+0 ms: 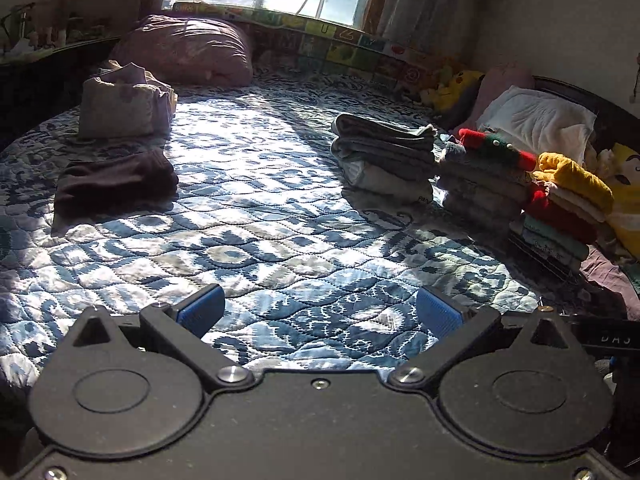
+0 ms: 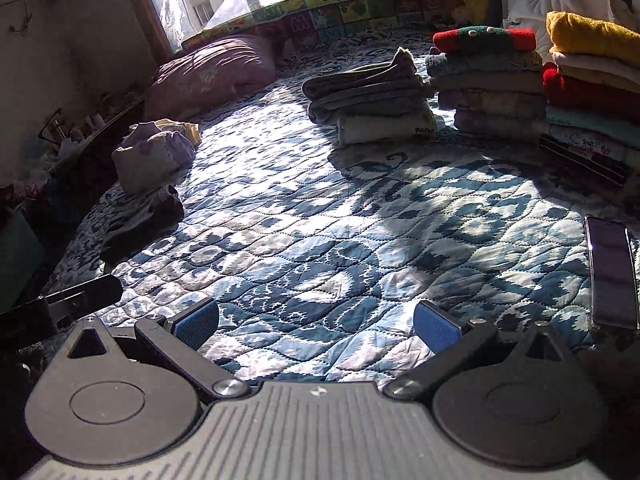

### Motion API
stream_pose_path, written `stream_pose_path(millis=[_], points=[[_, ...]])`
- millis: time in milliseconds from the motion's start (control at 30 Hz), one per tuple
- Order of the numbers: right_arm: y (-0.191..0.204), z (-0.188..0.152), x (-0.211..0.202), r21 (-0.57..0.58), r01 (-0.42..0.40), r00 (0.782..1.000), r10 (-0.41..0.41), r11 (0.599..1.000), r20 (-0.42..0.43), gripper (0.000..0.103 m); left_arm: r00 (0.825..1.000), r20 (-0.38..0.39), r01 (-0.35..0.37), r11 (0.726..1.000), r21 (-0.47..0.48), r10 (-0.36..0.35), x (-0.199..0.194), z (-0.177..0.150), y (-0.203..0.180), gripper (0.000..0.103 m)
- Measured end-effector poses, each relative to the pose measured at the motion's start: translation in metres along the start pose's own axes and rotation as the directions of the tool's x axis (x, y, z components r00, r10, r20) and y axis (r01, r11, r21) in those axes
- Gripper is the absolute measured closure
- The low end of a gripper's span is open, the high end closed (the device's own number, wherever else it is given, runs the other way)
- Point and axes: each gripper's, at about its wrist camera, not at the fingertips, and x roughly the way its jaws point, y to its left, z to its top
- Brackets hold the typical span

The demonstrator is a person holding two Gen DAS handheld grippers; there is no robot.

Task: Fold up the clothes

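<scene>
While both claws gape empty, left claw (image 1: 318, 314), right claw (image 2: 316, 326), dark garment (image 1: 114, 182) lying crosswise

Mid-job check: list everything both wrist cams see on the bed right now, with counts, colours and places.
quilt: 1, blue and white, covers the bed
folded stacks: 3, mixed greys, red, yellow, far right
dark garment: 1, near black, left side
pale bundle: 1, beige-lilac, left, beyond the dark garment
pink pillow: 1, far left by the window
white pillow: 1, far right
phone: 1, dark, right edge
left gripper: open, holding nothing, over quilt
right gripper: open, holding nothing, over quilt
</scene>
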Motion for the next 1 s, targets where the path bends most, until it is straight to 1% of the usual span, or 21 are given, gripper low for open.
stream_pose_path(millis=[67,167,200,300,400,467,567,667,733,867,1000], points=[[0.008,-0.009,-0.015,-0.015,0.015,1.000,-0.015,1.000,0.015,0.000,1.000,0.001,0.014,1.000,0.014,-0.014,-0.014,-0.002,-0.004,0.000],[0.015,-0.019,-0.028,-0.027,0.024,0.999,-0.024,0.999,0.021,0.000,0.998,0.046,-0.041,0.998,0.044,0.039,-0.037,-0.008,-0.011,0.000],[0.017,-0.022,-0.032,-0.030,0.025,1.000,-0.024,0.999,0.020,0.000,0.998,0.047,-0.051,0.997,0.055,0.048,-0.043,-0.010,-0.012,0.000],[0.026,-0.028,-0.038,-0.057,0.044,0.999,-0.043,0.997,0.021,0.000,0.998,0.037,-0.047,0.996,0.070,0.044,-0.054,-0.013,-0.013,0.000],[0.034,-0.031,-0.044,-0.087,0.078,0.997,-0.076,0.993,0.035,0.000,0.995,0.056,-0.088,0.993,0.072,0.084,-0.062,-0.018,-0.017,0.000],[0.036,-0.033,-0.046,-0.093,0.093,0.995,-0.090,0.991,0.037,0.000,0.993,0.050,-0.108,0.992,0.069,0.105,-0.061,-0.021,-0.019,0.000],[0.038,-0.035,-0.048,-0.104,0.120,0.992,-0.115,0.987,0.052,0.000,0.993,0.052,-0.109,0.991,0.078,0.105,-0.059,-0.025,-0.022,0.000],[0.041,-0.035,-0.050,-0.128,0.162,0.985,-0.154,0.978,0.073,0.000,0.992,0.047,-0.122,0.988,0.096,0.117,-0.056,-0.028,-0.024,0.000],[0.042,-0.035,-0.050,-0.139,0.174,0.983,-0.164,0.975,0.080,0.000,0.991,0.044,-0.131,0.986,0.108,0.127,-0.054,-0.030,-0.025,0.000],[0.045,-0.035,-0.046,-0.164,0.209,0.976,-0.195,0.964,0.100,0.000,0.994,0.027,-0.108,0.992,0.072,0.107,-0.049,-0.028,-0.019,0.000],[0.046,-0.034,-0.040,-0.172,0.212,0.976,-0.198,0.962,0.094,0.000,0.994,0.016,-0.108,0.993,0.052,0.107,-0.042,-0.028,-0.016,0.000]])
